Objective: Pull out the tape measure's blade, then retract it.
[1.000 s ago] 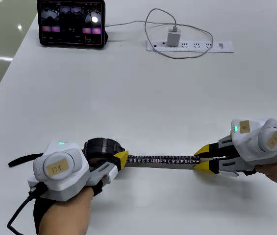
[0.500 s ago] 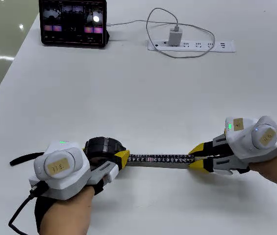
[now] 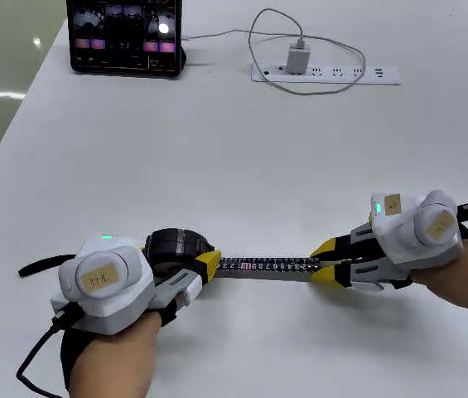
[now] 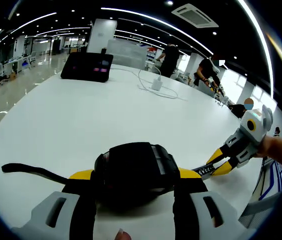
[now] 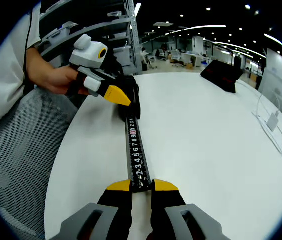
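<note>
At the lower left of the head view, the left gripper (image 4: 136, 176) is clamped across the black round tape-measure case (image 3: 174, 247), which rests on the white table (image 3: 217, 149). The numbered steel blade (image 3: 267, 266) runs right to the right gripper (image 3: 326, 262), whose jaws pinch its end. The blade is likely thin, springy and sharp-edged: grip the tip flat. Toward the top stand a dark tablet (image 3: 124, 37) and a white power strip (image 3: 325, 75).

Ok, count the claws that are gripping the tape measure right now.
2. The left claw is shut on the tape measure's black case; the right claw is shut on the tip of its pulled-out blade. None seem hidden.
</note>
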### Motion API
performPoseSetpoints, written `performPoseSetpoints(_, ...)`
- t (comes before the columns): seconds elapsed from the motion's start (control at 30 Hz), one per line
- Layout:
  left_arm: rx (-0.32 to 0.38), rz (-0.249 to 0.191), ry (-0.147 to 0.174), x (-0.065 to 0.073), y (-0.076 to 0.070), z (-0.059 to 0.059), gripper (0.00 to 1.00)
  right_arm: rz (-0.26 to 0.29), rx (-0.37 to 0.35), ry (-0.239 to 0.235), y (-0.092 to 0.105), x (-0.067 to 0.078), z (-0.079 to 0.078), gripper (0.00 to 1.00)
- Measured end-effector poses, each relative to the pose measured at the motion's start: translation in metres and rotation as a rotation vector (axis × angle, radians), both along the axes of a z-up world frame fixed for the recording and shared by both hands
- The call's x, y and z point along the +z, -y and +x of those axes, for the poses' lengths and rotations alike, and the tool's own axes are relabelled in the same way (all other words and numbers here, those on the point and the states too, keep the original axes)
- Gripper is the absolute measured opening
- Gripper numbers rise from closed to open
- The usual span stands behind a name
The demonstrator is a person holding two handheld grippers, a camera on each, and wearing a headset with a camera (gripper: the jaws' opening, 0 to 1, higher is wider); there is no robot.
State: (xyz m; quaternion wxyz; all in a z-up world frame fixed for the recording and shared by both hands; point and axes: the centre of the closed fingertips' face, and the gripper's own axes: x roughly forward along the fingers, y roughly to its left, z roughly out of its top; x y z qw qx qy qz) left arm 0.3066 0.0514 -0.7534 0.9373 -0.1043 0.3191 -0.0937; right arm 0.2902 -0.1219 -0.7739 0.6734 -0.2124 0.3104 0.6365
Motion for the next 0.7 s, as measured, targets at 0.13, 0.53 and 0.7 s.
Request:
performPoseSetpoints(0.13,0.000,-0.001,0.000,0.000,0.001,0.000,0.58,0.005,-0.001,-0.004,-0.003,0.000,-0.001,0.10)
performPoseSetpoints(0.53,0.002,-0.007,-0.001,0.000,0.001,-0.001,0.58,0.016,0.001,-0.013,-0.013,-0.002,-0.001,0.10)
performPoseSetpoints(0.7,0.004,-0.012,0.000,0.000,0.001,-0.001,0.58,0.023,-0.002,-0.017,-0.018,-0.002,-0.001,0.10)
